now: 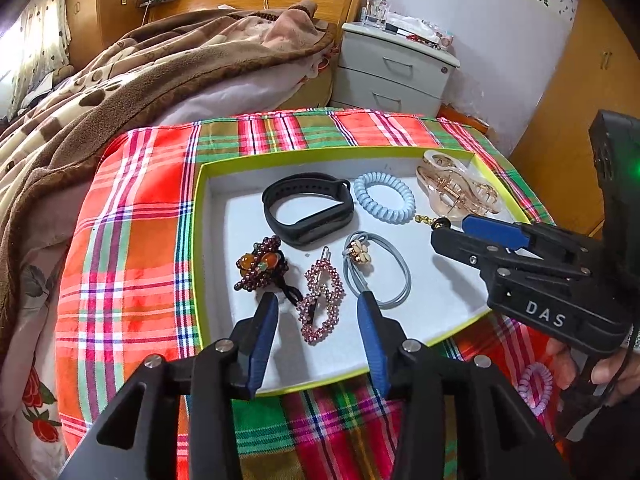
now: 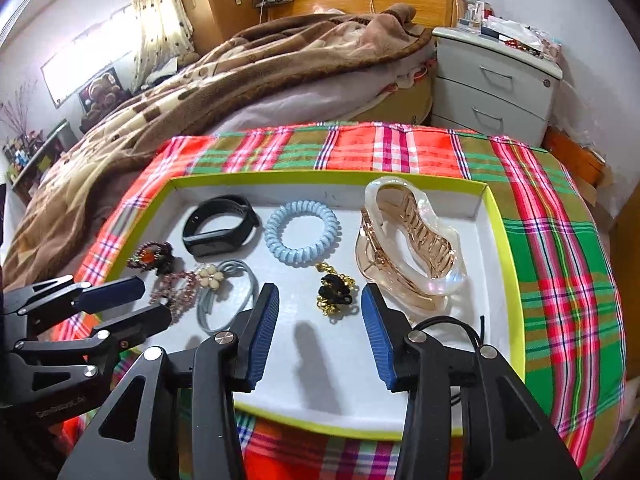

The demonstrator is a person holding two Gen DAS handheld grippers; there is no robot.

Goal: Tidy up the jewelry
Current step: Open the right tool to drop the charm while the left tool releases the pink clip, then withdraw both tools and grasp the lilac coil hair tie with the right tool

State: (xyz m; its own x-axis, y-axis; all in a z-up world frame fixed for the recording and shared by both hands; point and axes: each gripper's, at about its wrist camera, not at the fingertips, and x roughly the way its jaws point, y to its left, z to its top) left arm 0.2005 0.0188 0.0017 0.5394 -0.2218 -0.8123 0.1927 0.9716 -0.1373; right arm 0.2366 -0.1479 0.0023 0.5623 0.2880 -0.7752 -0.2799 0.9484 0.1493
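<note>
A shallow white tray with a yellow-green rim [image 1: 202,208] [image 2: 502,240] lies on a plaid cloth. In it are a black wristband [image 1: 308,208] [image 2: 220,224], a blue spiral hair tie [image 1: 384,197] [image 2: 302,232], a clear amber claw clip [image 1: 456,188] [image 2: 412,248], a grey hair tie with a flower [image 1: 376,268] [image 2: 224,288], a pink beaded clip [image 1: 322,300] [image 2: 176,288], a dark beaded tie [image 1: 260,264] [image 2: 150,258] and a black-and-gold ornament [image 2: 334,292]. My left gripper [image 1: 318,300] is open over the pink clip. My right gripper [image 2: 320,292] [image 1: 452,232] is open around the ornament, empty.
A pink spiral hair tie [image 1: 536,388] lies on the plaid cloth [image 1: 132,240] outside the tray, under my right hand. A bed with a brown blanket [image 1: 120,80] is behind on the left. A grey nightstand [image 1: 396,72] stands behind the table.
</note>
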